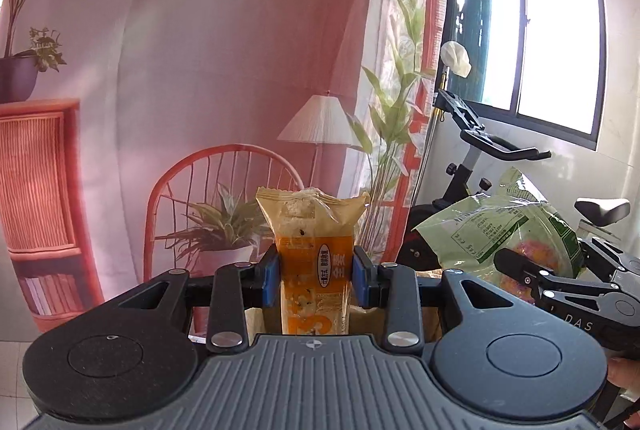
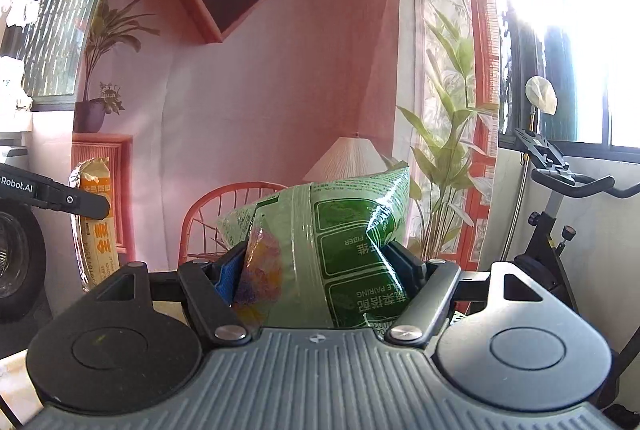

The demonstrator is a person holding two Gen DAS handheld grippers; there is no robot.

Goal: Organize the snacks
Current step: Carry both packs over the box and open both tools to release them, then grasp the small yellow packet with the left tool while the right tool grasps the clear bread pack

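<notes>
On our left, the left gripper (image 1: 313, 280) is clamped on an orange snack packet (image 1: 314, 262), held upright between its blue pads (image 1: 270, 280); through the clear top of the wrapper we see a pale cake-like piece. To the right, our right gripper (image 2: 316, 272) is clamped on a green snack bag (image 2: 340, 250), tilted, with colourful contents showing through its clear window. Both packets are held in the air, near each other. Farther right stands an exercise bike (image 1: 476, 166).
</notes>
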